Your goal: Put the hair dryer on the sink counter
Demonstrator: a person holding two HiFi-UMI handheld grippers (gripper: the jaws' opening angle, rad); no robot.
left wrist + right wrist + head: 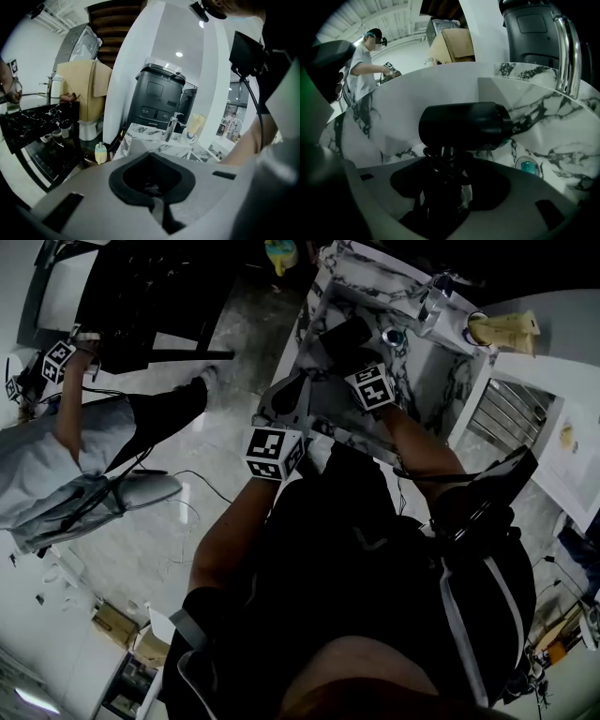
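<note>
The black hair dryer (464,125) hangs over the white marble-veined sink basin (417,98), barrel level, handle pointing down. My right gripper (443,187) is shut on that handle. In the head view the hair dryer (339,336) is a dark shape above the sink counter (370,282), ahead of my right gripper (361,367). My left gripper (292,418) is held at the counter's near left edge. In the left gripper view its jaws meet along a seam with nothing between them, and the left gripper (153,190) points at the counter (145,132) from a distance.
A chrome faucet (565,51) rises at the basin's right, with a drain (528,167) below it. A cup (480,329) holding something beige stands on the counter's far corner. A yellow-green bottle (100,153) sits on the floor. Another person (66,442) stands at left by a dark table (141,287).
</note>
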